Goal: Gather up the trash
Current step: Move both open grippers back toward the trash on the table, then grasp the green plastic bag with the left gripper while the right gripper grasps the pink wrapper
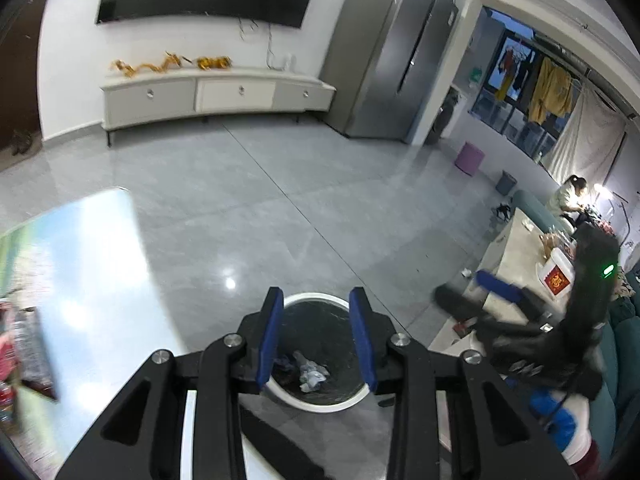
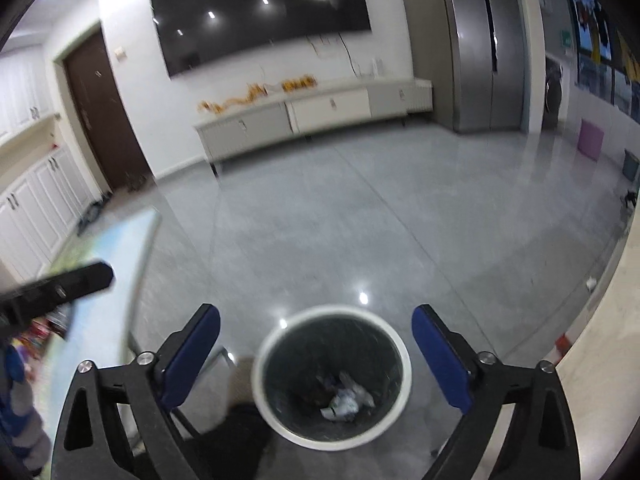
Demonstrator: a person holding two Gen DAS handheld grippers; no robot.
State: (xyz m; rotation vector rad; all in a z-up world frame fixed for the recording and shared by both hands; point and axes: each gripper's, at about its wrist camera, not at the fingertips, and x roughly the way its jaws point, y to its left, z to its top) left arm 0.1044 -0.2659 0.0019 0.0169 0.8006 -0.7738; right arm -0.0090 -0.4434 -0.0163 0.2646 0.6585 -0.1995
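Crumpled paper [image 2: 347, 399] already in bin [image 2: 280, 426]. Left gripper [image 1: 316, 342] jaws apart, empty; right gripper [image 2: 316, 360] jaws wide apart, empty. Further trash: none identifiable.

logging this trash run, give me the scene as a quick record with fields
bin: white-rimmed bin with a dark liner, on the grey floor
bin contents: crumpled paper at the bottom
left tool: left tool above the bin, partly open, nothing between its pads
right tool: right tool above the bin, wide open, empty
background: wall screen, low cabinet
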